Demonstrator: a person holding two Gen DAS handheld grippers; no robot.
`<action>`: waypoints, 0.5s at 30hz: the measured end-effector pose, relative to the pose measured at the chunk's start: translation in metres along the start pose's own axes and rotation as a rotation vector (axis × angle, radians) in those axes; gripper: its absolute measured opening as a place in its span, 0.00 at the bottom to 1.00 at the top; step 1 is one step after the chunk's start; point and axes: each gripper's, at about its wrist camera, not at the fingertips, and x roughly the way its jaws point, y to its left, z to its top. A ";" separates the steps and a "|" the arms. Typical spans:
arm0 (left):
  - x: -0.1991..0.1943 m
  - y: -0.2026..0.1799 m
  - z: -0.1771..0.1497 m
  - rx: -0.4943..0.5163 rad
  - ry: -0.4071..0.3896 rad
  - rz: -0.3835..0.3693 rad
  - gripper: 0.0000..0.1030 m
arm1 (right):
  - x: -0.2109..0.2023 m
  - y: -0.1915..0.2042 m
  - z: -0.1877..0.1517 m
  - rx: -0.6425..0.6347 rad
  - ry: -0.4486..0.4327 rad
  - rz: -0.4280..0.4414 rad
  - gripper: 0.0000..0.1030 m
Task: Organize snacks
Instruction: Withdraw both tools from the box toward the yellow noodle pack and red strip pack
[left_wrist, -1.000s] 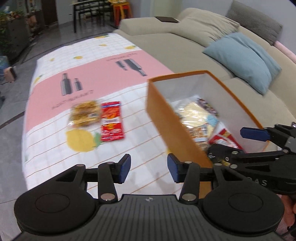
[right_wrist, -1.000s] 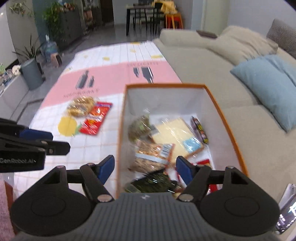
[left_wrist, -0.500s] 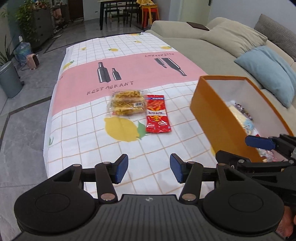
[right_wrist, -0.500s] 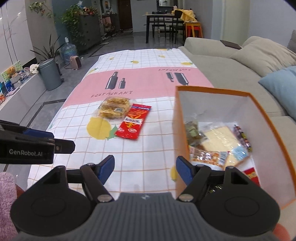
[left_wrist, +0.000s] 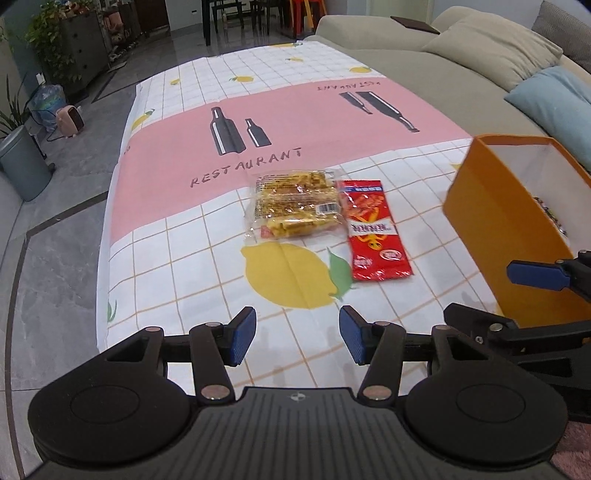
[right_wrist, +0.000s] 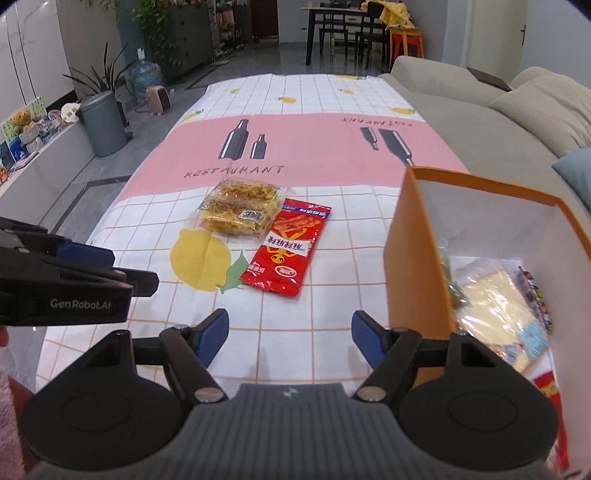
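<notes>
Sofa (left_wrist: 424, 62): beige, along the right edge of both views, a blue cushion (left_wrist: 554, 107) on it.
Tablecloth (left_wrist: 295, 122): pink band with bottles and "RESTAURANT", white grid with lemons, filling the middle of each frame.
Orange box (right_wrist: 413, 251): right side of frame, upright on the cloth, open top; several wrapped snacks (right_wrist: 495, 306) lie inside.
Yellow snack bag (left_wrist: 295, 208): clear wrapper, centre of frame, flat on the cloth.
Red snack packet (left_wrist: 373, 229): touching the yellow bag's right edge, well apart from the box.
Left gripper (left_wrist: 297, 338): lower centre, jaws wide, nothing between them.
Right gripper (right_wrist: 290, 338): lower centre, jaws wide, empty, just left of the box.
</notes>
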 end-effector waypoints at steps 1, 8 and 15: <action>0.004 0.002 0.002 0.001 0.003 0.003 0.60 | 0.006 0.001 0.003 0.001 0.007 0.000 0.72; 0.033 0.012 0.013 0.027 0.000 -0.007 0.60 | 0.046 0.003 0.022 0.009 0.039 -0.007 0.74; 0.068 0.029 0.023 0.052 -0.008 -0.011 0.60 | 0.093 -0.006 0.039 0.076 0.088 -0.017 0.74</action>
